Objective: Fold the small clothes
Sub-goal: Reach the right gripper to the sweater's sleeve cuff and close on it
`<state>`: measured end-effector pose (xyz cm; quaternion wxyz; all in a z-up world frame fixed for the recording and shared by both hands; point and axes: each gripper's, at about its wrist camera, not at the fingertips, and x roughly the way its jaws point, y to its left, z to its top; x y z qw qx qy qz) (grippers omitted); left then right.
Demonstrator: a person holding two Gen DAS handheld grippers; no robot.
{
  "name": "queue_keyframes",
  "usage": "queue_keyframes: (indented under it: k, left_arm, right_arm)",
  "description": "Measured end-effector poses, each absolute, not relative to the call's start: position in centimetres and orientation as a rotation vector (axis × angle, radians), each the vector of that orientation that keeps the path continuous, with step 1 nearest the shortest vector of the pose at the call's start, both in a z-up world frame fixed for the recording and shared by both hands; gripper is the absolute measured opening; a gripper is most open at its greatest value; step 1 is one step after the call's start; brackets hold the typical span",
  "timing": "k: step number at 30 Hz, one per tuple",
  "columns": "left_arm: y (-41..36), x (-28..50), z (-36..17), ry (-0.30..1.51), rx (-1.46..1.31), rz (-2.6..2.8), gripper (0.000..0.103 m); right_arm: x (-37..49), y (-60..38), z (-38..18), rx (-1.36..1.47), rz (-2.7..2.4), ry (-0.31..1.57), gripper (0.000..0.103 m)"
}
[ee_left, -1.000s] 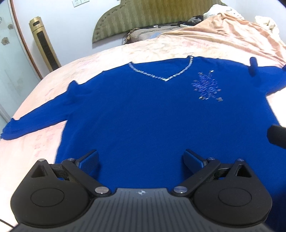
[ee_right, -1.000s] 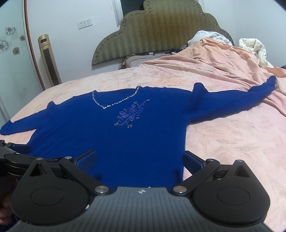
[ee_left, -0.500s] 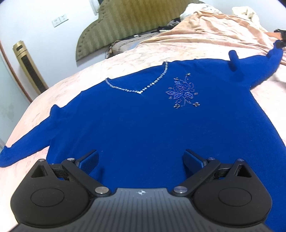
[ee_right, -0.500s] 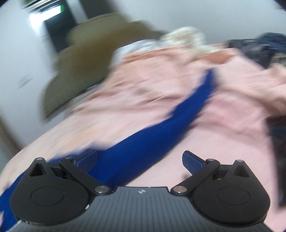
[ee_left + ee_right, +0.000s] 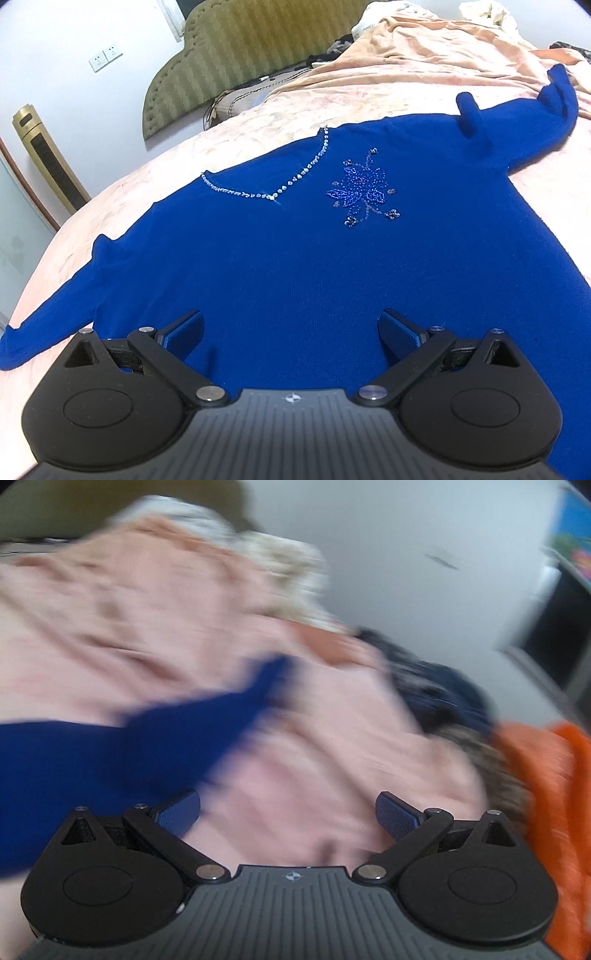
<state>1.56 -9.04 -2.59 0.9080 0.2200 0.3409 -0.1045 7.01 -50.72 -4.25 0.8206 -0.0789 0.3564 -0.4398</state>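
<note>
A royal-blue V-neck sweater (image 5: 295, 251) with a beaded neckline and a sequin flower lies flat, front up, on the pink bed, sleeves spread to both sides. My left gripper (image 5: 291, 332) is open and empty over the sweater's lower hem. My right gripper (image 5: 288, 812) is open and empty above the bedsheet, just right of the sweater's right sleeve (image 5: 155, 734); that view is blurred by motion.
A rumpled peach blanket (image 5: 424, 62) and pillows lie at the bed's head before an olive headboard (image 5: 236, 48). A gold tower fan (image 5: 48, 162) stands at the left wall. Dark clothes (image 5: 439, 690) and an orange garment (image 5: 554, 805) lie at the bed's right.
The right gripper has swung right, from facing the sweater body to the right sleeve and the bed's right side. The left gripper's view has shifted right and closer over the hem.
</note>
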Motion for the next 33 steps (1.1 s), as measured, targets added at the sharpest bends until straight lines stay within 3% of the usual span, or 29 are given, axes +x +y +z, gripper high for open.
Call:
queue_keyframes:
  k: [2,4,7,9,17,24,27,31,33]
  left_arm:
    - [-9.2,1.7,-2.7,0.707,0.445,-0.221,0.102]
    - [-9.5,1.8,-2.7,0.709,0.439,-0.225,0.102]
    - [-9.8,1.7,-2.6,0.708,0.437,-0.229,0.102]
    - [-10.0,1.7,-2.6,0.706,0.447,-0.229,0.102]
    - [-9.9,2.0,-2.4,0.704,0.478,-0.220,0.102]
    - [-9.6,2.2,-2.9,0.701,0.459,-0.224,0.102]
    - [-9.8,2.1,-2.8,0.694,0.471,-0.227,0.102]
    - [-9.5,2.1,-2.5,0.702,0.464,-0.224,0.102]
    - [-9.4,2.1,-2.3,0.695,0.462,-0.223,0.102]
  right_arm:
    - [4.1,-53.0,-3.2,-0.245,-1.093,0.730,0.103]
    - [1.3,-54.9,-0.9,-0.149,-1.153,0.632,0.103]
    - [-2.4,-57.9,2.2,0.306,-0.898,0.416,0.103]
    - [-1.3,-59.2,2.0,0.476,-0.719,0.386,0.102]
    - [15.0,-54.1,-4.5,-0.257,-0.828,0.790,0.101]
    - [6.4,-59.9,-1.2,-0.256,-1.147,0.715,0.102]
    - [2.7,-62.0,0.8,-0.140,-1.268,0.565,0.103]
    - [-3.9,-65.3,3.3,0.470,-0.913,0.268,0.103]
    - [-4.4,-67.0,2.1,0.719,-0.773,0.268,0.102]
